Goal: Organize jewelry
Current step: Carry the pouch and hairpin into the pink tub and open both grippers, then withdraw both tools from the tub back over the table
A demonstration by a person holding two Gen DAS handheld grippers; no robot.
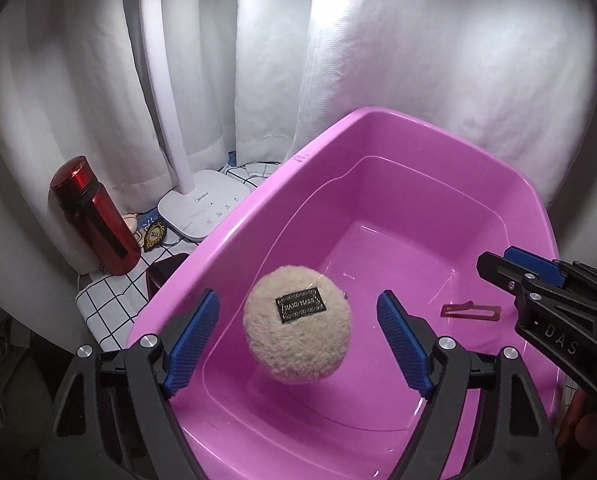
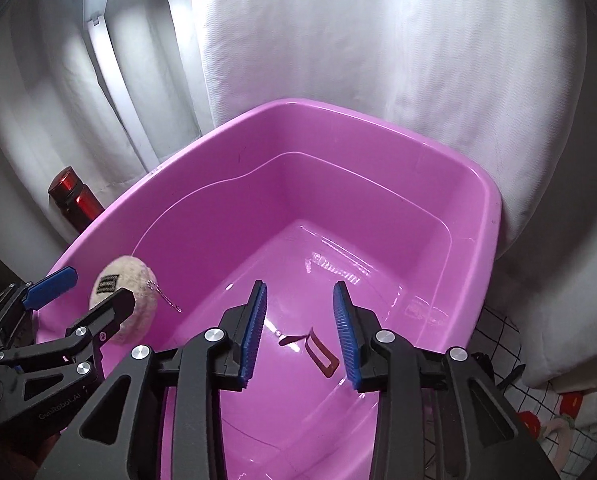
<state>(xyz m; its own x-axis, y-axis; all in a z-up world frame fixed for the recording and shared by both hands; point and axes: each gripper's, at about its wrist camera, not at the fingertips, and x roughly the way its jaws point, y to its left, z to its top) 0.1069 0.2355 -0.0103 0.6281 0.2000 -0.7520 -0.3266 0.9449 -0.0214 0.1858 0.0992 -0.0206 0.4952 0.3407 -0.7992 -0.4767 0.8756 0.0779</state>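
Note:
A pink plastic tub fills both views. A cream fuzzy pom-pom with a black label and a thin chain lies on its floor; it also shows in the right wrist view. My left gripper is open, its blue pads either side of the pom-pom without touching it. A small pink hair clip lies on the tub floor to the right; it also shows in the right wrist view. My right gripper is open just above the clip and holds nothing.
A red metal bottle stands left of the tub beside a white desk lamp base. Small trinkets lie on a checked cloth. White curtains hang behind. The tub rim is close on the right.

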